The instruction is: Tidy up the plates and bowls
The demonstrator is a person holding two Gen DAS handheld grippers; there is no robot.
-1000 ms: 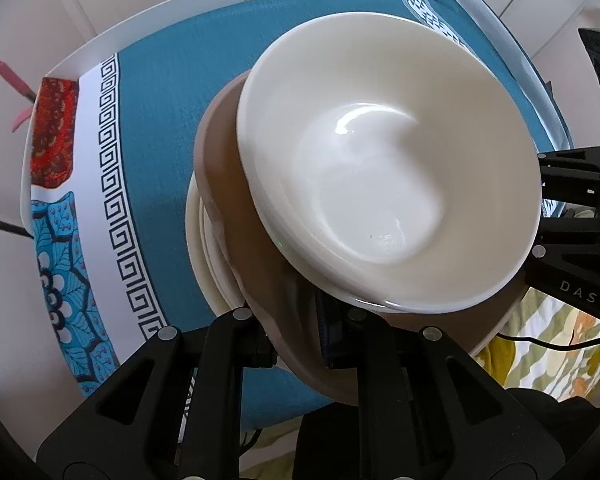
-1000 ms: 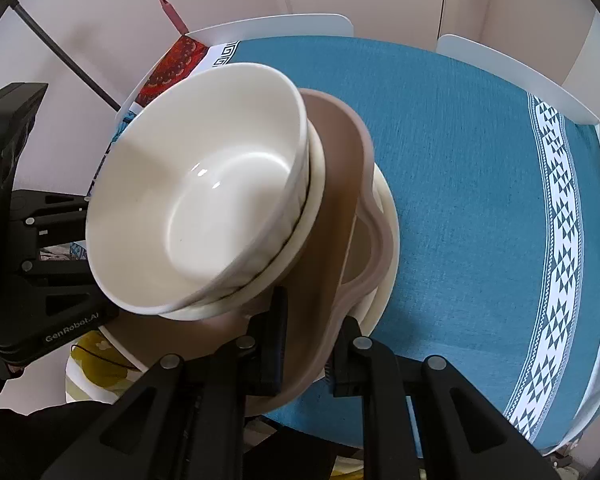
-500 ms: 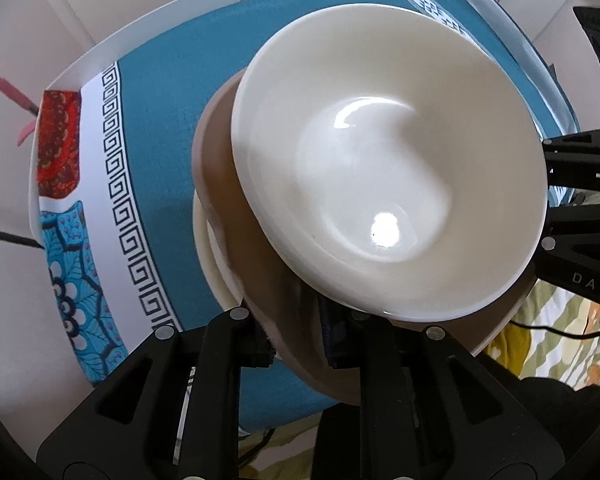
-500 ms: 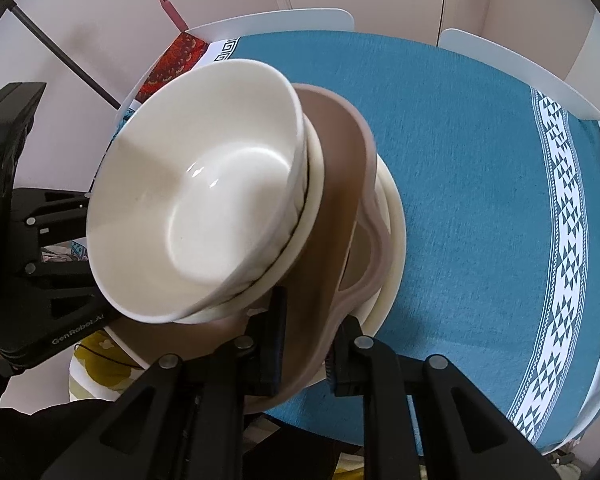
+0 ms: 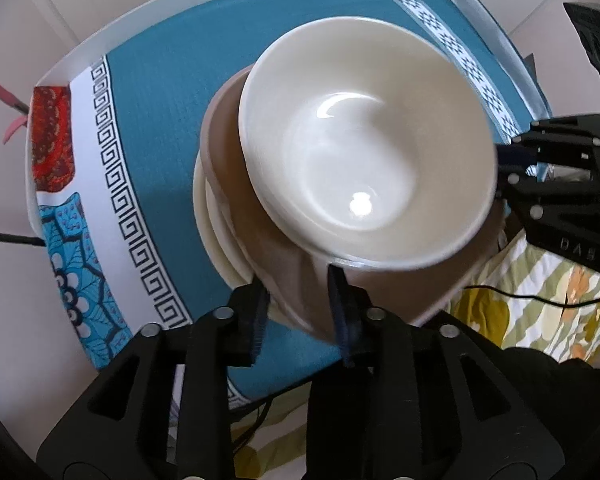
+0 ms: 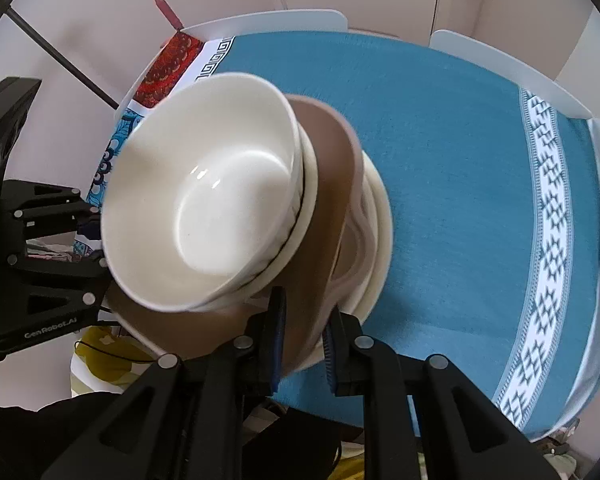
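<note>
Left hand-held gripper (image 5: 296,300) jaws now opening off brown plate (image 5: 284,280).

Both cameras look steeply down along their own tongs from close above the surface (image 5: 164,128). The left wrist view sits at the near edge of the stack of dishes (image 5: 364,168), which fills its centre, with the right tongs (image 5: 512,168) entering at its right border. The right wrist view faces the same stack (image 6: 204,208) from the opposite side, with the left tongs (image 6: 96,236) at its left border. Both views share the stack and the teal cloth under it.
</note>
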